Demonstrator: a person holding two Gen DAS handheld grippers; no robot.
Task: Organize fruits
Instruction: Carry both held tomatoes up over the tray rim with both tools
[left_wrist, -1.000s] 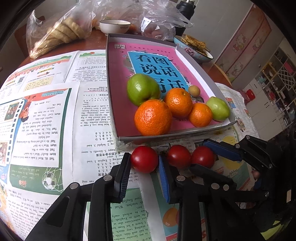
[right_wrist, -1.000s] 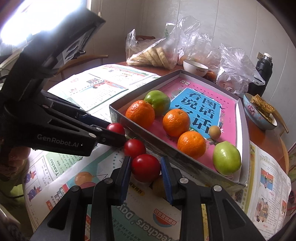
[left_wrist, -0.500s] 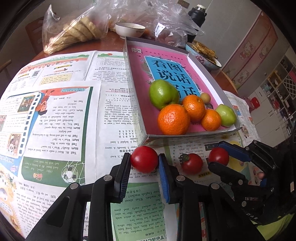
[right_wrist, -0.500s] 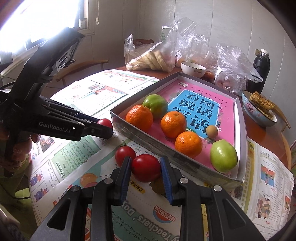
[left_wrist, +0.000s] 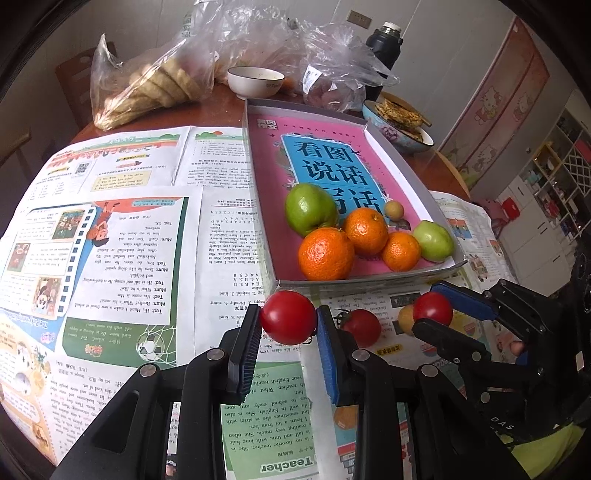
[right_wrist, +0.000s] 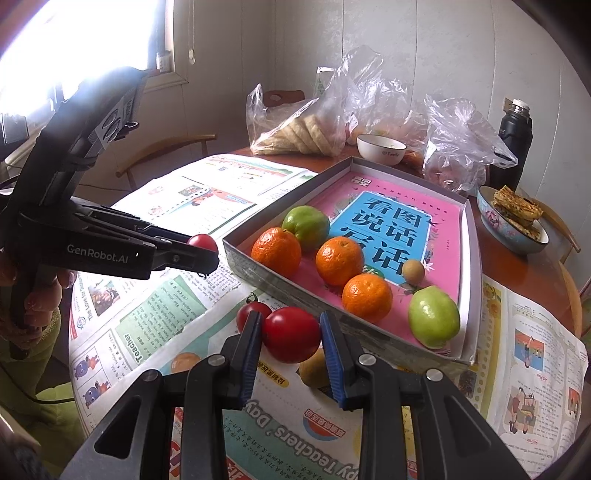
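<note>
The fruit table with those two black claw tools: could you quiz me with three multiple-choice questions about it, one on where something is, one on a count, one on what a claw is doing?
1. Where does the loose tomato with the green stalk lie?
A. inside the box
B. on the newspaper in front of the box
C. in the white bowl

2. How many oranges are in the box?
A. three
B. one
C. five

3. What is the left gripper doing?
A. standing wide open over nothing
B. clamping a green apple
C. clamping a red tomato

Answers:
1 B: it rests on the newspaper just outside the box's near wall.
2 A: three oranges sit beside two green apples.
3 C: both pads press on the sides of a red tomato.
</note>
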